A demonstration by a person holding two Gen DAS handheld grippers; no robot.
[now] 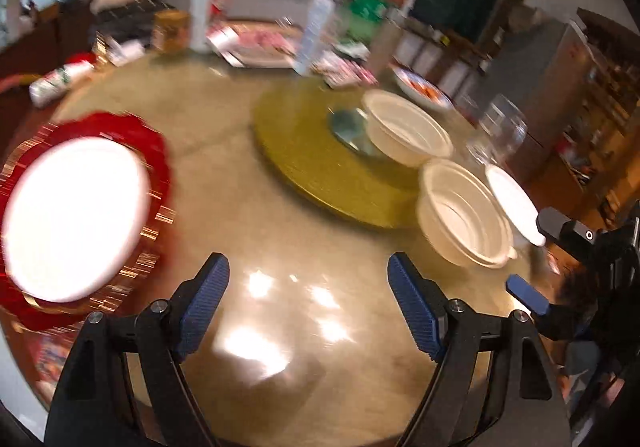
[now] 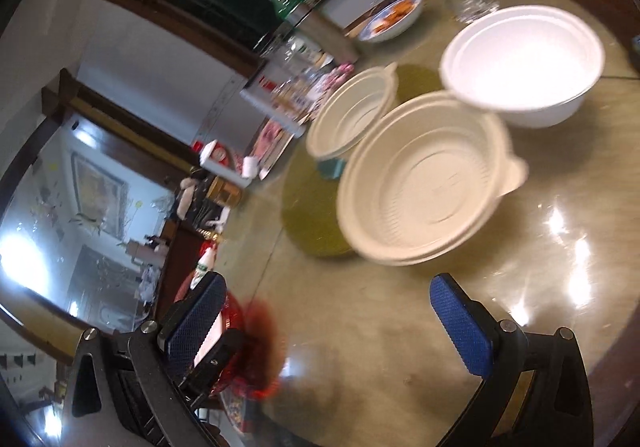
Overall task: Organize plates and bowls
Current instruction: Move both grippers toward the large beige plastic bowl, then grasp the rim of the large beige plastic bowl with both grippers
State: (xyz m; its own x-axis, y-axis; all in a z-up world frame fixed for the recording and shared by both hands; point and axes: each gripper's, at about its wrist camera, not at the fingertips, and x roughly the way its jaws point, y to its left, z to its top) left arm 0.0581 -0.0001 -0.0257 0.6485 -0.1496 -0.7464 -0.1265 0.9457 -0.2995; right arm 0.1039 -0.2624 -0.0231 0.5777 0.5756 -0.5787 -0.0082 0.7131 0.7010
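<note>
In the left wrist view a white plate [image 1: 74,217] lies on a red gold-edged charger plate [image 1: 160,151] at the left. My left gripper [image 1: 308,287] is open and empty over bare table, right of that plate. Three white bowls stand at the right: one [image 1: 406,133] on the turntable, one [image 1: 464,213] beside it, one [image 1: 514,203] at the table edge. In the right wrist view the same bowls appear: the nearest [image 2: 424,179], a far one [image 2: 354,113], and a plain one [image 2: 524,65]. My right gripper [image 2: 328,307] is open and empty, just short of the nearest bowl.
A yellow-green turntable [image 1: 312,151] sits mid-table. A clear glass [image 1: 498,131] stands near the bowls. A patterned dish with food [image 1: 422,87], bottles, cartons and packets [image 1: 264,43] crowd the far side. The red charger plate [image 2: 256,351] shows by my right gripper's left finger.
</note>
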